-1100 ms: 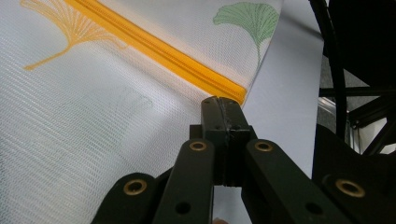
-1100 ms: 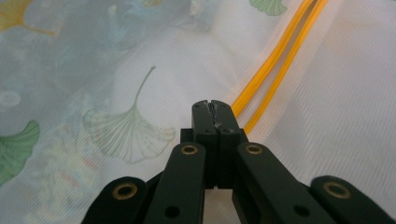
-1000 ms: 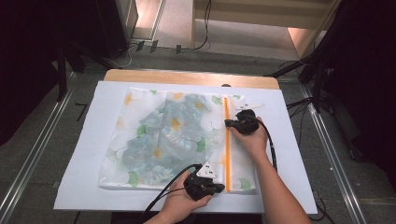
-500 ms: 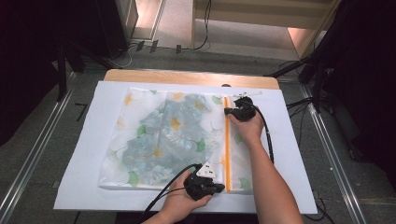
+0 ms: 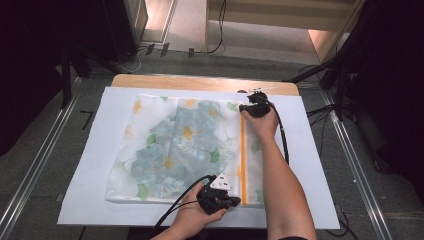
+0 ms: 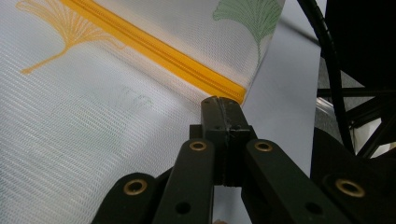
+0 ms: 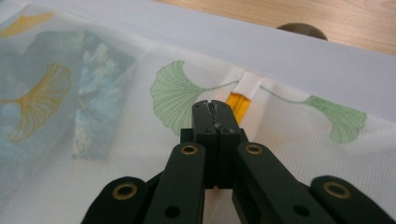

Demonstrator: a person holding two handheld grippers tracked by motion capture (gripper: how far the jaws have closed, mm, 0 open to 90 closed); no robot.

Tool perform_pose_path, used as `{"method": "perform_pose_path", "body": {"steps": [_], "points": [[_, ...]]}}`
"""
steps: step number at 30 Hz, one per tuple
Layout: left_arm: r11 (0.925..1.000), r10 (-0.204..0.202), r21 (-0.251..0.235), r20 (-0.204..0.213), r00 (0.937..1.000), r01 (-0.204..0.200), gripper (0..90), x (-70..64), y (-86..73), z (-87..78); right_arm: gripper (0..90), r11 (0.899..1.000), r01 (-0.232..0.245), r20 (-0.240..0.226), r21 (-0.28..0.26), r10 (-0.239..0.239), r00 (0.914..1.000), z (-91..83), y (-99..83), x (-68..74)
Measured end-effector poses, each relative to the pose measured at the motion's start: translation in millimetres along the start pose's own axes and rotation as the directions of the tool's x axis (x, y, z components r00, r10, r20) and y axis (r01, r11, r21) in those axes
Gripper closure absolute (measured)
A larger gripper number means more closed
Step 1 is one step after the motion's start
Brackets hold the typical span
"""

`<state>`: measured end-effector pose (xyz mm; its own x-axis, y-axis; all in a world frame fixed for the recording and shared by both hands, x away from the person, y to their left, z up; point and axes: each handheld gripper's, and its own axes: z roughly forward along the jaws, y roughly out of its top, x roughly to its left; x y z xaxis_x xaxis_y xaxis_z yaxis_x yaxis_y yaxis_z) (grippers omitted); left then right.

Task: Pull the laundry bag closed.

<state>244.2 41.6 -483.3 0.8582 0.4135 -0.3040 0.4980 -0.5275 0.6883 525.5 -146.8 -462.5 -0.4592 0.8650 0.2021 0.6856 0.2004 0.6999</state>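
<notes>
Work in hand: closing the orange zipper (image 5: 242, 150) of a mesh laundry bag (image 5: 175, 147) with a leaf print, judged from the two grippers at its ends.
Bag: lies flat on the white sheet (image 5: 90, 145) over the table (image 5: 200, 82), holding a folded blue floral cloth (image 5: 187, 135); the zipper runs from 6 to 12 o'clock along the bag's right part.
Left gripper (image 5: 231, 201): at the 6 o'clock end of the zipper, jaws pressed together at the bag's corner (image 6: 223, 108); likely anchoring the bag so the mesh stays taut, though whether any fabric sits between the tips cannot be told.
Right gripper (image 5: 246, 108): at the 12 o'clock end, jaws pressed together just short of the white end tab (image 7: 247, 85); the slider itself is hidden under the tips (image 7: 211, 109), so a pinch on it is likely but unconfirmed.
Progress: the zipper looks shut along its visible length, so the pull seems at its finish.
Risk: letting go of the anchor early could bunch the mesh.
</notes>
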Motion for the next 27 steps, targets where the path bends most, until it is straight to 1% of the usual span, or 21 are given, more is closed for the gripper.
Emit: {"method": "perform_pose_path", "body": {"steps": [2, 5, 8, 11, 13, 16, 19, 25, 27], "points": [[1.0, -0.004, -0.002, 0.001, 1.0, 0.004, 90.0, 0.0, 0.1, 0.1, 90.0, 1.0, 0.002, 0.006, -0.002, -0.002, 1.0, 2.0, 4.0, -1.9], [1.0, -0.002, 0.0, 0.001, 1.0, 0.002, 90.0, 0.2, 0.1, 0.0, 90.0, 1.0, -0.016, 0.008, -0.008, 0.016, 0.9998, 4.4, 9.7, -4.0], [1.0, 0.003, 0.005, -0.001, 1.0, -0.003, 90.0, 0.9, 0.4, -0.3, 90.0, 1.0, -0.021, 0.011, -0.008, 0.022, 0.9997, 7.4, 14.3, -5.2], [1.0, 0.002, 0.005, 0.001, 1.0, -0.002, 90.0, 1.1, 0.4, -0.3, 90.0, 0.999, -0.043, 0.005, -0.007, 0.043, 0.9991, 10.1, 16.7, -7.6], [1.0, 0.001, 0.005, 0.002, 1.0, -0.001, 90.0, 1.2, 0.4, -0.3, 90.0, 0.999, -0.039, 0.009, -0.003, 0.039, 0.9992, 11.3, 18.1, -8.7], [1.0, 0.0, 0.004, 0.002, 1.0, 0.0, 90.0, 1.1, 0.4, -0.2, 90.0, 0.999, -0.046, 0.015, -0.011, 0.046, 0.9988, 11.7, 20.4, -9.0], [1.0, 0.001, 0.005, 0.0, 1.0, -0.001, 90.0, 0.9, 0.3, -0.3, 90.0, 0.999, -0.04, 0.021, -0.01, 0.041, 0.999, 11.7, 23.3, -9.2], [1.0, 0.0, 0.005, 0.002, 1.0, 0.0, 90.0, 1.0, 0.3, -0.3, 90.0, 0.999, -0.046, 0.03, -0.026, 0.047, 0.9985, 8.8, 32.9, -9.4], [1.0, 0.0, 0.005, 0.002, 1.0, 0.0, 90.0, 1.0, 0.3, -0.3, 90.0, 0.998, -0.048, 0.032, -0.039, 0.049, 0.9983, 6.7, 37.7, -8.9]]}}
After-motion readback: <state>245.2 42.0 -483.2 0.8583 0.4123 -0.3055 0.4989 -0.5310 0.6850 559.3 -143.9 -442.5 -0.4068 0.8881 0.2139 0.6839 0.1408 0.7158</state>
